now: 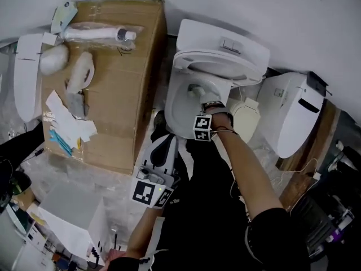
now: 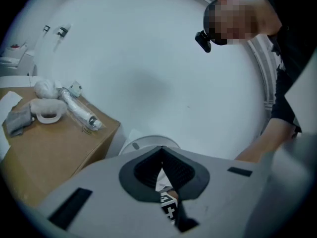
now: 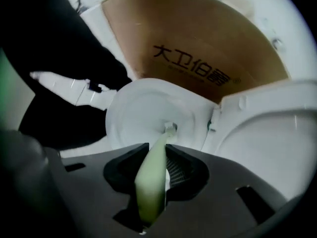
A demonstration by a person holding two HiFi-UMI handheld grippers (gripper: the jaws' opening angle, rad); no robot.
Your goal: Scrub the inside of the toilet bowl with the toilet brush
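The white toilet stands against the wall with its seat raised, and its bowl lies open below me. My right gripper reaches over the bowl's rim, shut on the pale green handle of the toilet brush. The brush head sits low inside the bowl, close to its middle, and shows as a grey lump in the head view. My left gripper hangs back in front of the toilet. Its jaws are shut with nothing between them.
A large cardboard box stands close to the toilet's left side, with wrapped parts and papers on top. A second white toilet unit and a cream lid lie at the right. A white seat rests at far left.
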